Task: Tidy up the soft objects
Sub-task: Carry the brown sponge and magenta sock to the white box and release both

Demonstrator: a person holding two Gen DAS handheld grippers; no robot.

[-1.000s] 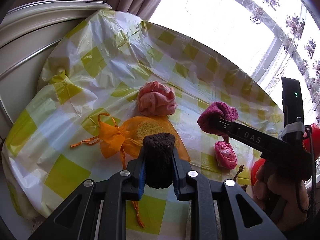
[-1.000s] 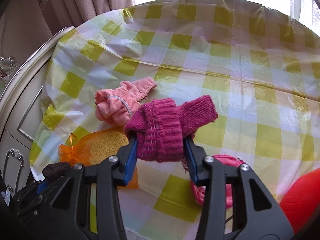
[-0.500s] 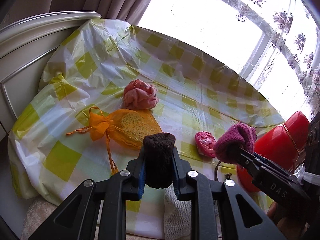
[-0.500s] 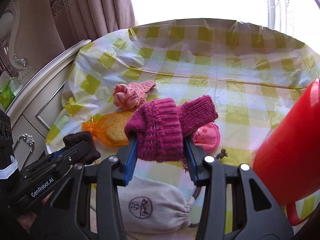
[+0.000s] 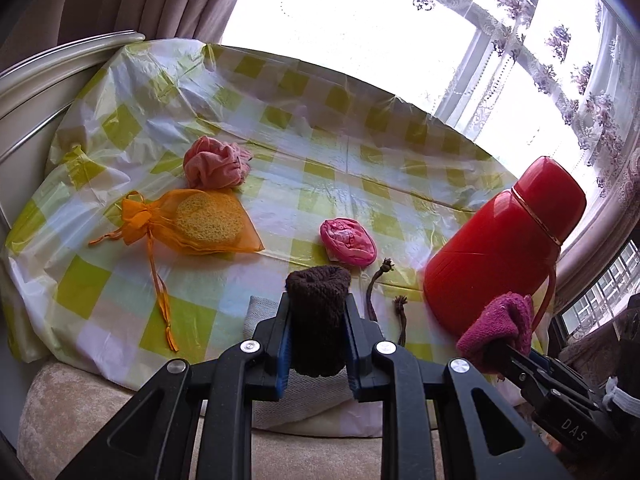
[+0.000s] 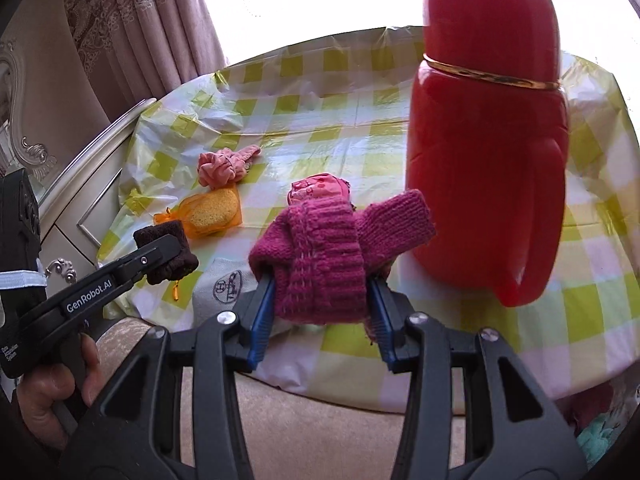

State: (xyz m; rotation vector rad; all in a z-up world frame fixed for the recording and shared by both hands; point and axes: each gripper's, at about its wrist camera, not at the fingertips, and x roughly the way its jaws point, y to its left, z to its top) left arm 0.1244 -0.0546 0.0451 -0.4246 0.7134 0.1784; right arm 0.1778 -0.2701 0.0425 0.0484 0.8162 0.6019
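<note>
My left gripper (image 5: 318, 320) is shut on a dark brown knit piece (image 5: 318, 304), held above the table's near edge; it also shows in the right wrist view (image 6: 168, 254). My right gripper (image 6: 322, 280) is shut on a magenta knit piece (image 6: 332, 252), held beside the red thermos; it shows in the left wrist view (image 5: 500, 326). On the checked tablecloth (image 5: 340, 136) lie a pink crumpled cloth (image 5: 214, 162), an orange organza bag with a yellow sponge (image 5: 196, 220) and a pink pouch (image 5: 348, 242). A grey drawstring bag (image 6: 224, 286) lies under both grippers.
A tall red thermos (image 5: 504, 240) stands at the table's right front, close to my right gripper (image 6: 484, 152). A cream carved cabinet (image 6: 68, 184) borders the table on the left. A beige cushion (image 5: 80, 412) lies below the near edge. Curtains and a window stand behind.
Both grippers have pulled back from over the table toward its near edge, each keeping its knit piece. The thermos and the grey bag have come into view.
</note>
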